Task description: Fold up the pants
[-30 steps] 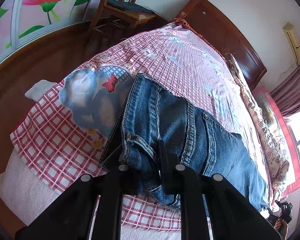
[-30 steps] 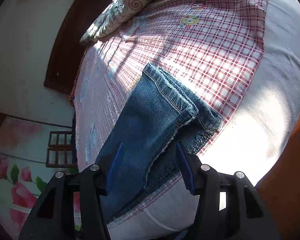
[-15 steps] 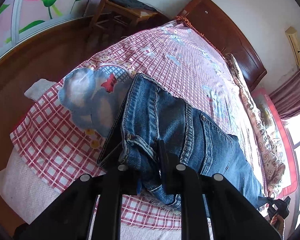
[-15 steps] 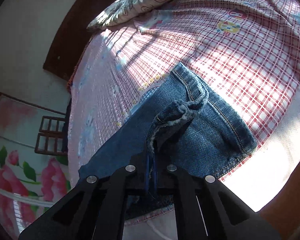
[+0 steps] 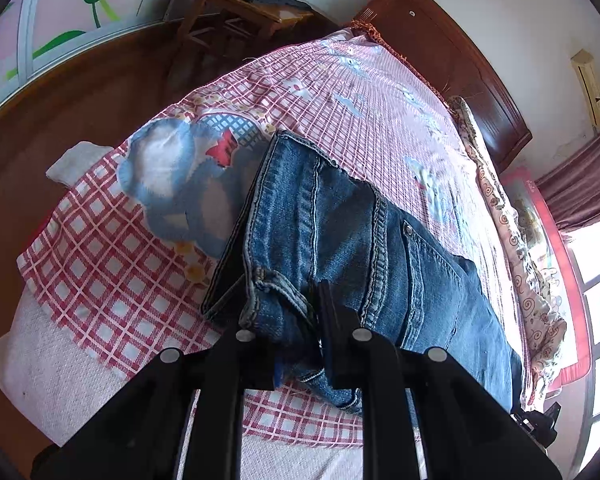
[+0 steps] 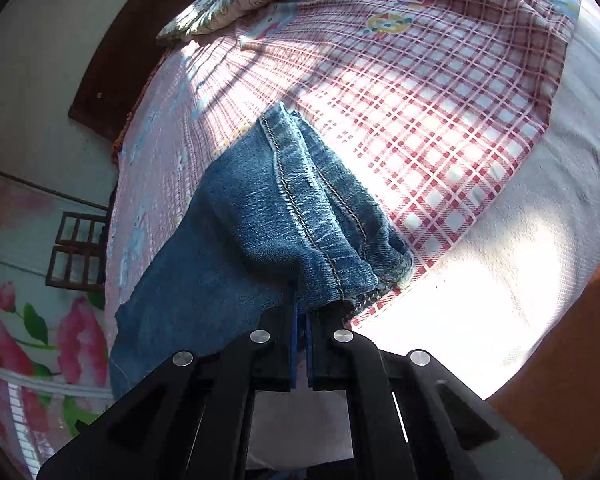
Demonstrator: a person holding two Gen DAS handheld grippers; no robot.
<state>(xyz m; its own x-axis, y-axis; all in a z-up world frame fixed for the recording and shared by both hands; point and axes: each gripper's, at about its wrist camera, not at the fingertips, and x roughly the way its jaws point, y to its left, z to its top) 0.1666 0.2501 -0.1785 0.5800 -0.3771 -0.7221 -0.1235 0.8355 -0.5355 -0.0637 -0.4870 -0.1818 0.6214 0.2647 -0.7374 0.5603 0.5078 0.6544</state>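
Denim bunches between the nearly closed left gripper (image 5: pixel 296 320), which pinches the waistband of the pants (image 5: pixel 352 248). Right gripper (image 6: pixel 300 320) is clamped tight on the hem end. Pants lie lengthwise along the checked bedsheet (image 5: pixel 112 264), waist to hem between the grippers.

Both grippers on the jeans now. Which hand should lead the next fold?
Probably right. The right gripper is shut on the jeans' hem end, the free end to carry over; the left gripper pins the waistband.
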